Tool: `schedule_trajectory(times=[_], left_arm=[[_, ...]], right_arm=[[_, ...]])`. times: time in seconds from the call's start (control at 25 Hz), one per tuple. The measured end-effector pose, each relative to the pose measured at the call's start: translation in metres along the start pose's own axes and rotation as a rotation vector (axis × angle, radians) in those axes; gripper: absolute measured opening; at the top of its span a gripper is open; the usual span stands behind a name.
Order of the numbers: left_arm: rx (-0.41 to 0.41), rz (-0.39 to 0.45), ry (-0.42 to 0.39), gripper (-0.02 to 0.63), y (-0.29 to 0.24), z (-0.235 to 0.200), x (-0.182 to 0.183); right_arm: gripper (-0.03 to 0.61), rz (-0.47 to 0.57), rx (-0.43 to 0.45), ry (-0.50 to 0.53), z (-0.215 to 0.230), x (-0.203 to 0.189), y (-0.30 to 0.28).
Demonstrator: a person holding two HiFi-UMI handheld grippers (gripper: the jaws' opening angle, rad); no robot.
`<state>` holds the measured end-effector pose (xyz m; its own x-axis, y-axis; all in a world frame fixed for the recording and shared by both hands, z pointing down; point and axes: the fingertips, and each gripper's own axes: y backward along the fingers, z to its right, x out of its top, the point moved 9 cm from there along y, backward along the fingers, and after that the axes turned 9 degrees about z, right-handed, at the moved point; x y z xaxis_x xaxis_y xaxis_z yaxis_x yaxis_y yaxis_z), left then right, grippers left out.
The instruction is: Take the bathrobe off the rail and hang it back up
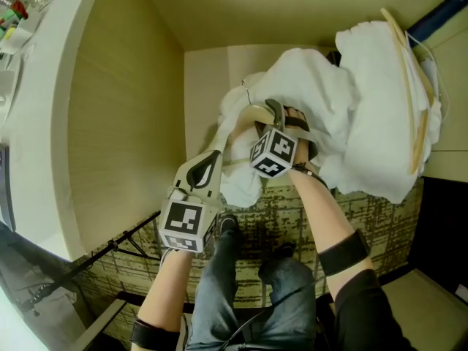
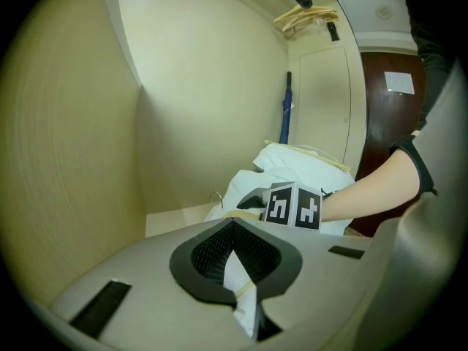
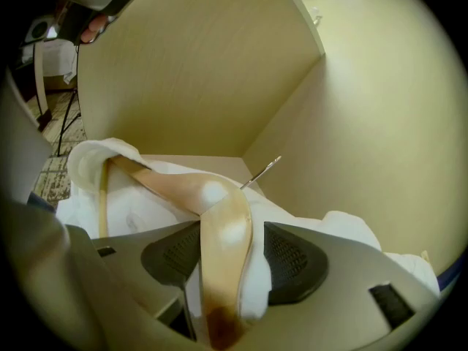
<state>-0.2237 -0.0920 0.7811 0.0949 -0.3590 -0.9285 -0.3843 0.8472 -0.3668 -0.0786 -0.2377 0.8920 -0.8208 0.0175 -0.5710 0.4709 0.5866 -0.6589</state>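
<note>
**Head view.** We are looking steeply down into a beige wardrobe recess (image 1: 124, 123). The white bathrobe (image 1: 365, 86) is lying bunched across the centre and upper right of the frame. It appears to be resting on the recess's base panel (image 1: 205, 79). Both grippers are reaching into the cloth from the lower centre, above a patterned carpet (image 1: 373, 210).

**Left gripper view.** The left gripper (image 2: 232, 227) is filling the lower half of the frame. Its jaws are pressing together on a thin fold of the robe edged with cream piping. The rest of the robe is heaped just beyond, at centre right. Spare hangers (image 2: 307, 17) are hanging well above it at the top of the frame. A blue umbrella (image 2: 285, 115) is leaning in the far corner.

**Right gripper view.** The jaws of the right gripper (image 3: 232, 234) are standing wide apart. One arm of the wooden hanger (image 3: 219, 225) and a wad of robe are lying between the pads. We are not seeing the pads squeeze either of them. The hanger is running from the lower centre toward the upper left under the collar. Its wire hook (image 3: 263, 170) is pointing free toward the upper right.
</note>
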Motion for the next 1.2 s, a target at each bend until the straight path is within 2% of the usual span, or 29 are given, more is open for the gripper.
schedule_trajectory(times=[0.12, 0.28, 0.48, 0.6, 0.76, 0.96, 1.12, 1.2], left_arm=[[0.001, -0.001, 0.001, 0.0, 0.01, 0.004, 0.024], [-0.011, 0.007, 0.067, 0.0, 0.027, 0.017, 0.072], [-0.028, 0.023, 0.048, 0.0, 0.046, 0.018, 0.108], [-0.019, 0.032, 0.05, 0.0, 0.055, 0.012, 0.119], [-0.013, 0.041, 0.061, 0.0, 0.068, 0.014, 0.137], [-0.017, 0.072, 0.066, 0.0, 0.094, 0.029, 0.182], [-0.002, 0.09, 0.063, 0.0, 0.127, 0.047, 0.224], [0.012, 0.103, 0.058, 0.0, 0.145, 0.056, 0.246]], right_arm=[[0.313, -0.006, 0.037, -0.011, 0.006, 0.012, 0.021], [0.325, -0.049, 0.105, 0.01, 0.006, 0.026, 0.039], [0.325, -0.138, 0.181, 0.035, 0.009, 0.03, 0.049], [0.325, -0.14, 0.173, 0.02, 0.017, 0.037, 0.057], [0.325, -0.106, 0.136, -0.013, 0.027, 0.059, 0.088], [0.317, -0.023, 0.08, -0.107, 0.051, 0.096, 0.159], [0.235, 0.099, 0.052, -0.248, 0.074, 0.129, 0.24], [0.153, 0.19, 0.031, -0.33, 0.088, 0.148, 0.288]])
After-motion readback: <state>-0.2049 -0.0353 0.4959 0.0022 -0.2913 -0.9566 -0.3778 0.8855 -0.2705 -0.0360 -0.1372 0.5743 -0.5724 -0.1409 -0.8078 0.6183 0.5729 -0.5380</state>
